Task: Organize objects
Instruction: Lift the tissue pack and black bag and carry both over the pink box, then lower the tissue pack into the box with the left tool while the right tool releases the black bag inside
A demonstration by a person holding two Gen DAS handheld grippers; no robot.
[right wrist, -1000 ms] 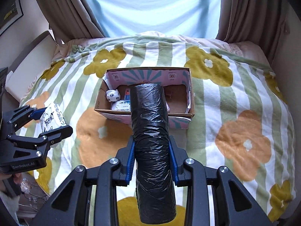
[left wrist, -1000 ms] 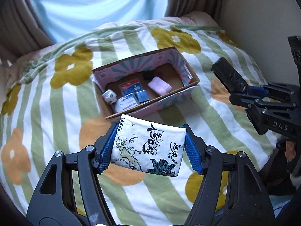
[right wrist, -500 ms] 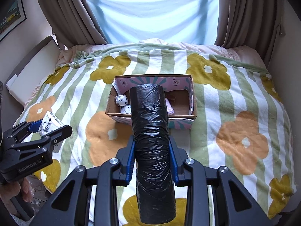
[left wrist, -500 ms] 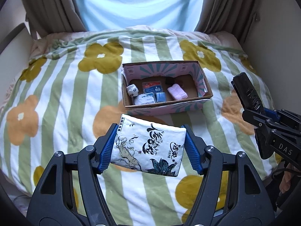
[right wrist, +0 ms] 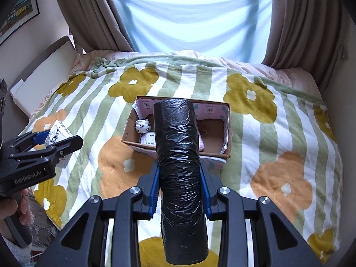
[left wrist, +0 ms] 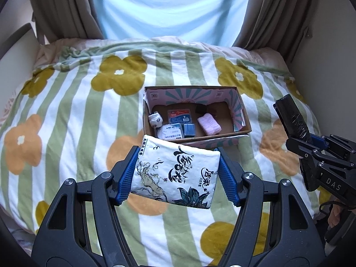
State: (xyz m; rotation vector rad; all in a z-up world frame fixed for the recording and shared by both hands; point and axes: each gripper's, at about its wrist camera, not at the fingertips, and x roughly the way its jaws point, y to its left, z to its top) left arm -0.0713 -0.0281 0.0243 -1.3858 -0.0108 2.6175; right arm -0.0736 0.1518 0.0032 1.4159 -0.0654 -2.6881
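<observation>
Bedroom scene again: a bed (left wrist: 73,115) with a green-striped flower blanket fills both views, window and curtains along the top. What changed over the last second is mostly us. Both rigs pulled back and up, so the cardboard box (left wrist: 242,125) that sat close in front of the left camera now sits smaller, mid-frame, and squarer to us. Nothing has gone into it in that time, so we'd guess we're lining up for the drop rather than doing it.

Going left to right in the left wrist view: the left tongs (left wrist: 176,173) at lower centre are clamped on the tissue pack (left wrist: 175,174), white with ink drawings, hanging over the blanket just short of the box's near wall. Over at the right edge, the right tongs (left wrist: 311,142) are pinched on the black bag roll (left wrist: 292,118), well clear of the box.

The left view gives us the whole box interior: a little patterned white ball, a red-and-blue card pack, a white packet, a small blue box, a pink folded cloth and something dark at the back. In the right wrist view the roll blocks most of that. But that view shows a fingertip on the left handle at lower left, and bare cardboard floor on the box's right side, which looks like room for both items.
</observation>
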